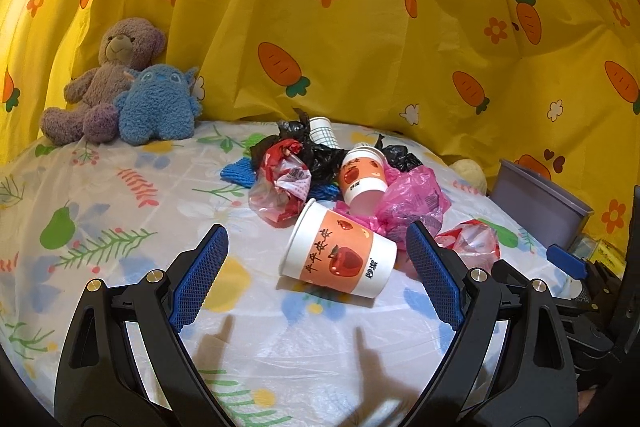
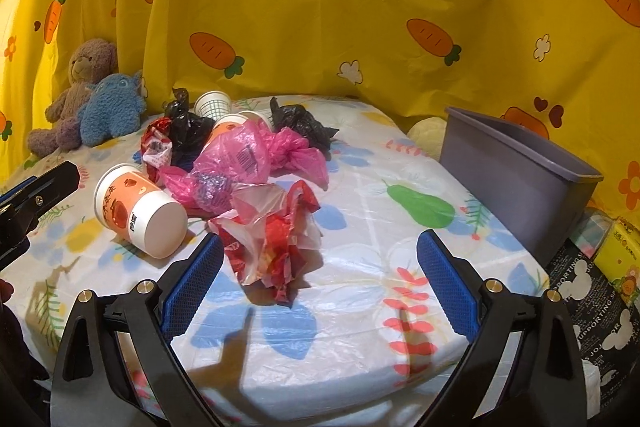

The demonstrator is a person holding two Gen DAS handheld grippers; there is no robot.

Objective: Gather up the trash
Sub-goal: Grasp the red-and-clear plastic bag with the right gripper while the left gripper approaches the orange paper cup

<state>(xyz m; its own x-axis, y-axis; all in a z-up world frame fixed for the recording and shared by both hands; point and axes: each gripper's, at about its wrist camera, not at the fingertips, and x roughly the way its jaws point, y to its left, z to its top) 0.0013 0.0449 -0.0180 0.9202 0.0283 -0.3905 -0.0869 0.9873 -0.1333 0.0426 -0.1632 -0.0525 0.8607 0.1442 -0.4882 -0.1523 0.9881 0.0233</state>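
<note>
You hold two sets of tongs over a bed (image 2: 360, 339) covered with a plastic sheet printed with pears, leaves and flowers. Your left tongs (image 1: 316, 259) stand wide apart and hold nothing; a paper cup (image 1: 340, 259) lies on its side between their blue pads (image 1: 200, 279), touching neither. The cup has an orange band with red apples and red Chinese characters, and a small grey logo near its base that is too small to read. Your right tongs (image 2: 320, 259) are also spread wide and empty, with a crumpled red and clear plastic bag (image 2: 272, 247) lying on the bed between the tips, closer to the left pad.

The rest of the trash sits in a heap near the middle of the bed: a pink plastic bag (image 2: 248, 155) with a printed barcode, black plastic bags (image 2: 300, 125), a second apple cup (image 1: 362, 175) on its side, a white cup with a green grid pattern (image 2: 214, 105), and a blue mesh piece (image 1: 238, 175).

A grey bin (image 2: 516, 175) stands just beside the bed's right edge. Below it, dark packaging (image 2: 592, 303) shows part of the word "SUPPORTING". A brown teddy bear (image 1: 108, 79) and a blue plush toy (image 1: 158, 105) sit against a yellow carrot-print curtain (image 1: 360, 27).
</note>
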